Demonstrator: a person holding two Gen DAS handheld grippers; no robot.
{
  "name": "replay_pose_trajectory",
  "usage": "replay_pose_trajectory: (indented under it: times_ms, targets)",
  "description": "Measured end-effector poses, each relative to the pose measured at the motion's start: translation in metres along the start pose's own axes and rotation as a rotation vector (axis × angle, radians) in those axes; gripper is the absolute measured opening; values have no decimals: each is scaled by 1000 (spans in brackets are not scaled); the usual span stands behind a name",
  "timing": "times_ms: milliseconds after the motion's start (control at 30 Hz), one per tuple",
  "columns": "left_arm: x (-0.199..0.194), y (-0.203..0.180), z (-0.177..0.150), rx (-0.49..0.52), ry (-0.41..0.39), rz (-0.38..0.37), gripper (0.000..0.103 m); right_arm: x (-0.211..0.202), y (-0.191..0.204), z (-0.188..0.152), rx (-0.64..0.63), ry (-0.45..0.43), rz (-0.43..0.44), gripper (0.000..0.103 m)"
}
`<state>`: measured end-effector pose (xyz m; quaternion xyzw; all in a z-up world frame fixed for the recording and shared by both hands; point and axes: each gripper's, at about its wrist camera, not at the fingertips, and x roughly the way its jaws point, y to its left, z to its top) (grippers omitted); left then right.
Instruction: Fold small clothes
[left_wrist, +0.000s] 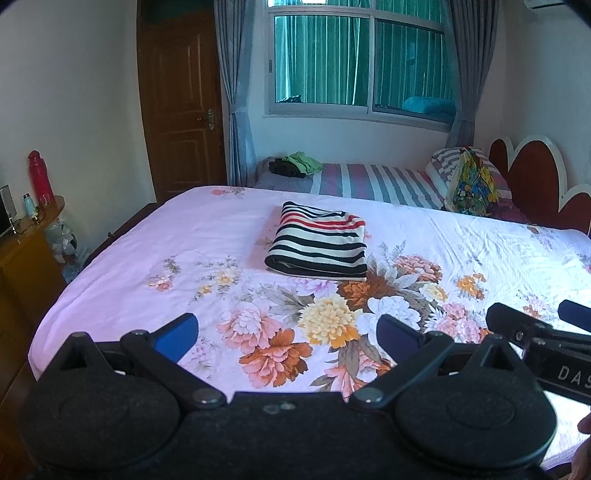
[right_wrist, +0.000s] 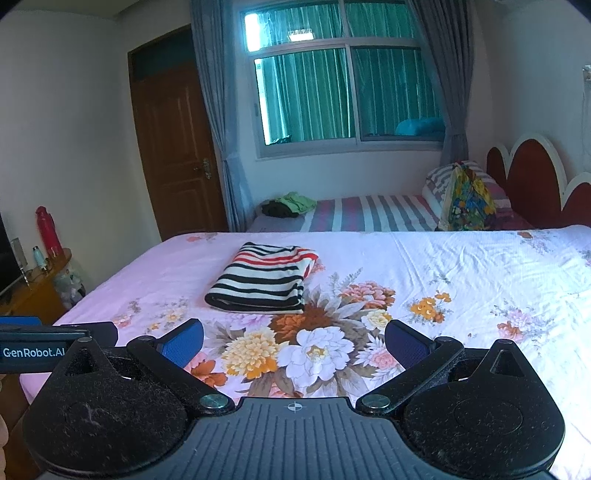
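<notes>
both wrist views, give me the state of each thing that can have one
striped garment: folded, lying flat on the floral bedsheet
left gripper: open, empty
right gripper: open, empty
door: shut
curtains: drawn aside
green and dark clothes: unfolded, heaped on the far striped bed
red bottle: upright, capped

My left gripper (left_wrist: 287, 338) had a matte black body with two rounded, felt-covered lobes at the bottom of the frame, silver pivot screws, black link arms and blue pads on its fingers (left_wrist: 177, 336). My right gripper (right_wrist: 294, 345) looked the same, but with a ribbed grey plate at bottom centre carrying a small white crosshair mark. White lettering, "GenRobot.AI", showed on a black bar at its lower left.
</notes>
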<state>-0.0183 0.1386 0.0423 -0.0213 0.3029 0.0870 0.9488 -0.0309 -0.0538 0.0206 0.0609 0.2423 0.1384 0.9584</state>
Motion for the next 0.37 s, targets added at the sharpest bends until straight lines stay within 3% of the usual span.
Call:
replay_pose_trajectory:
  times_ms: [300, 367]
  targets:
    - [34, -7, 2, 38, 10, -36, 98, 27, -7, -5, 18, 50, -18, 103]
    - [50, -9, 2, 52, 24, -46, 102, 37, -10, -7, 13, 66, -37, 103]
